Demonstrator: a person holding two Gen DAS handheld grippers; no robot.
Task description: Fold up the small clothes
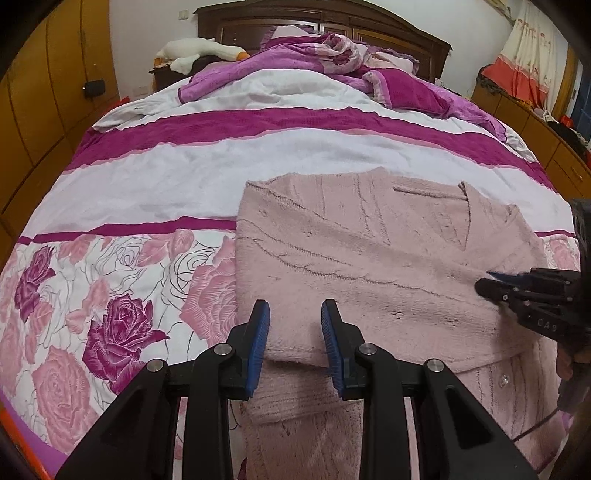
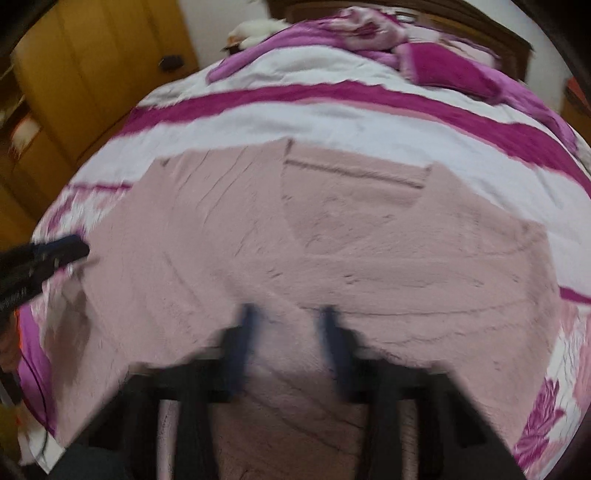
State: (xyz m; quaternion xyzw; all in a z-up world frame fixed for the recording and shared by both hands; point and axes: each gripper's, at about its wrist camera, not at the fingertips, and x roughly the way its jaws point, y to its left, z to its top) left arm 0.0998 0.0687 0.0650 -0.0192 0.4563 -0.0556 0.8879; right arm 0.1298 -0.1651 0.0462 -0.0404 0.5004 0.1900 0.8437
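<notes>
Working a pink cardigan point(image 1: 369, 251) laid flat on the flowered end of the bed point(image 1: 184, 177). Holding its folded near edge in the left tongs point(image 1: 295, 325), pinched narrow; keeping the right tongs point(image 2: 288, 325) shut low over the cloth's other side, hold on it impossible to tell. Could lose the thick fleece from so shallow a pinch, or drag the garment askew and rumple the fold by pulling unevenly.

Home bedroom: bed point(image 1: 207, 162) w/ floral quilt, wooden headboard point(image 1: 388, 26), wardrobes point(image 1: 48, 74).
</notes>
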